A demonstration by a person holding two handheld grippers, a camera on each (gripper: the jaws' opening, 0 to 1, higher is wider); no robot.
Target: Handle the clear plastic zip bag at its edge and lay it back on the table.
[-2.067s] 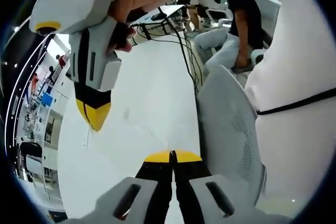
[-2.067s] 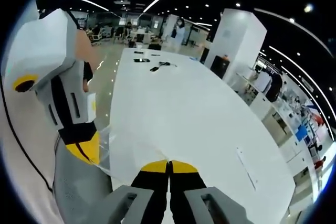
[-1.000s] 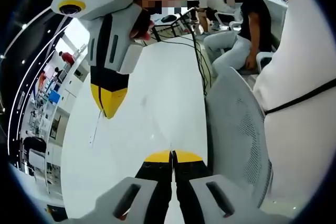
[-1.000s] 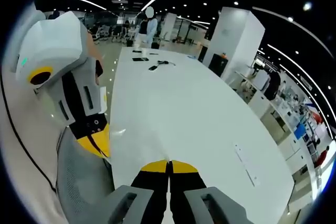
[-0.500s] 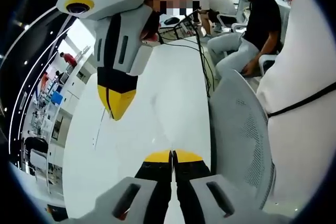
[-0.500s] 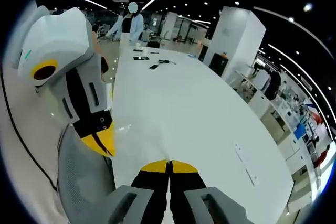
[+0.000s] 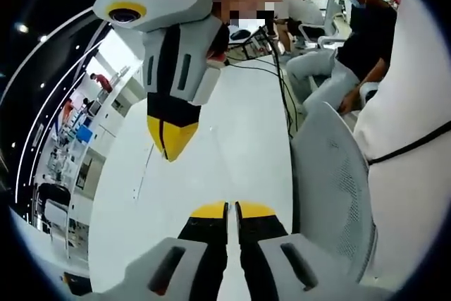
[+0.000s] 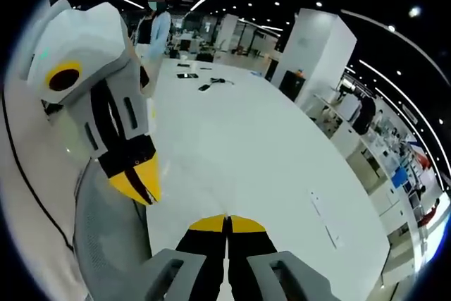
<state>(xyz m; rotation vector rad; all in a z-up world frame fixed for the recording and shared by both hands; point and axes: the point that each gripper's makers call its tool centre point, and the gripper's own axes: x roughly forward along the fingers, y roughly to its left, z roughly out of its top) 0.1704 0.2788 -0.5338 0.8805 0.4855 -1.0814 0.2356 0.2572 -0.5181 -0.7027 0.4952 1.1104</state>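
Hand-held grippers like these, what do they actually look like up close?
Each hand-held gripper is a chunky light-grey shell with dark slots, narrowing to two black jaws capped in yellow. The left gripper and right gripper match; seen from the side, the tips form a yellow beak with a thin black seam. The person wears a white top crossed by a thin black cord.

White table (image 8: 232, 153) — yellow-tipped black grippers (image 7: 231, 211)

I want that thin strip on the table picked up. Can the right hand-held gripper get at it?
Probably yes: bare table lies between the right hand-held gripper and the strip, with nothing in the way. Its jaws are shut and must open first.
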